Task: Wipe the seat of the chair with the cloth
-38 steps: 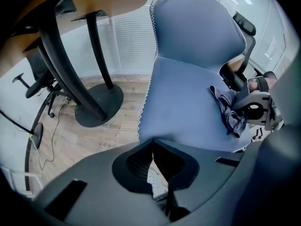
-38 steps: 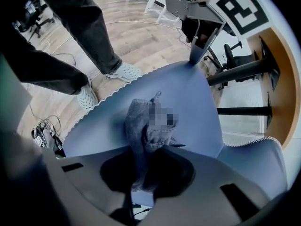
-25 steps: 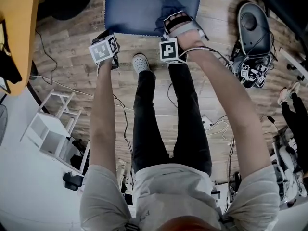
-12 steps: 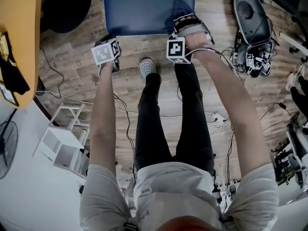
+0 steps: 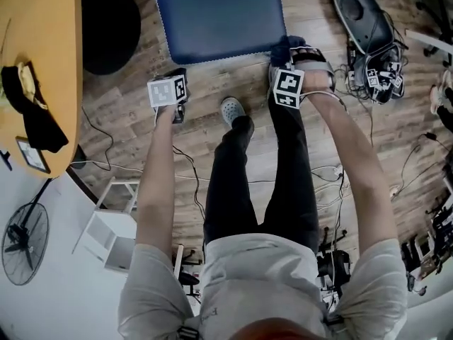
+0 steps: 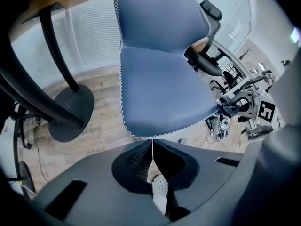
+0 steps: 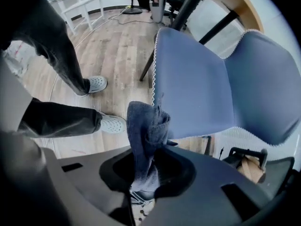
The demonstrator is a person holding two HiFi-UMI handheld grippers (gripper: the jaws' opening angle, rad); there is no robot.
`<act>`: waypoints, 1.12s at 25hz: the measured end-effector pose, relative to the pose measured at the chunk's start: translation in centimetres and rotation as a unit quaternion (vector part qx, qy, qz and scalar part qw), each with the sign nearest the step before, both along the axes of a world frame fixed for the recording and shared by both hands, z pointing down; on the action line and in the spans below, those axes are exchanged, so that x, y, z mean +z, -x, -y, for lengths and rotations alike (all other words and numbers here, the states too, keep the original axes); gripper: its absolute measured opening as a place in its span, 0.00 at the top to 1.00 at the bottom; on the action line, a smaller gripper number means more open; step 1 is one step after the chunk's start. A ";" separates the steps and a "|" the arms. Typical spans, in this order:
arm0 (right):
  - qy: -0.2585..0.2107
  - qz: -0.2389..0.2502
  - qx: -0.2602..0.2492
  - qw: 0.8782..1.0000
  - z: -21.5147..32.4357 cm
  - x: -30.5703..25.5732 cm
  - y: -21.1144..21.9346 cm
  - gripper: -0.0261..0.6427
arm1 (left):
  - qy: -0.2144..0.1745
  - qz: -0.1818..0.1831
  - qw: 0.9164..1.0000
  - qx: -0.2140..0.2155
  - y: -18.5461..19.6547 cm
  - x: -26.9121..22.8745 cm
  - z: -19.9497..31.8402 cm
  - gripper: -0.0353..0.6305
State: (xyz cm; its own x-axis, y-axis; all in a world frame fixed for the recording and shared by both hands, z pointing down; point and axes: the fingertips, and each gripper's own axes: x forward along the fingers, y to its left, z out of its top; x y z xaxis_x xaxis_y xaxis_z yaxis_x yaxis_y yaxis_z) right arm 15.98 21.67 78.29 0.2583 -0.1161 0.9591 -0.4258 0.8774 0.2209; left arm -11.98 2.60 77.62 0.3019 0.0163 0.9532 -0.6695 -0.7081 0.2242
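The person's grey shoe (image 5: 232, 109) stood on the wooden floor (image 5: 212, 76), just short of the chair. The left gripper (image 6: 152, 144) hung over the floor near the seat's near left corner. Its jaws were pressed together along a thin seam, with nothing between them. The right gripper (image 7: 145, 163) was clamped on the dark blue cloth (image 7: 146, 126), which bunched out of the jaws at the near right corner of the blue chair seat (image 7: 193, 88). Whether the cloth touched the seat's edge could not be told. Farther left, a black round base (image 5: 106, 23) sat on the floor beside an orange table (image 5: 42, 41).
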 end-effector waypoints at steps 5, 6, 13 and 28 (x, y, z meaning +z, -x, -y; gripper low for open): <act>-0.057 0.085 0.187 0.977 -0.5 -5.9 0.2 0.84 | -0.024 -0.038 0.999 0.030 -0.4 -6.1 -1.2 0.90; -0.072 0.099 0.209 0.970 -0.4 -7.7 0.3 0.84 | -0.029 -0.050 0.998 0.035 -0.7 -7.8 -1.4 0.90; -0.181 0.173 0.292 0.923 1.4 -22.8 3.6 0.84 | -0.092 -0.121 0.986 0.062 -0.3 -21.2 -2.2 0.90; -0.377 0.367 0.540 0.657 -0.6 -43.0 10.4 0.84 | -0.169 -0.246 0.954 -0.001 -1.5 -41.5 -8.4 0.90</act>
State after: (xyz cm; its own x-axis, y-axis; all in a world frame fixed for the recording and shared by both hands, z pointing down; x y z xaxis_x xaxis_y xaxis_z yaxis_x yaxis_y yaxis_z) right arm 5.61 22.31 35.30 0.0803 -0.7587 0.6465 -0.9448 -0.2645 -0.1932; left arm -10.47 11.00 36.08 0.7142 -0.2676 0.6468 -0.5433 -0.7945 0.2713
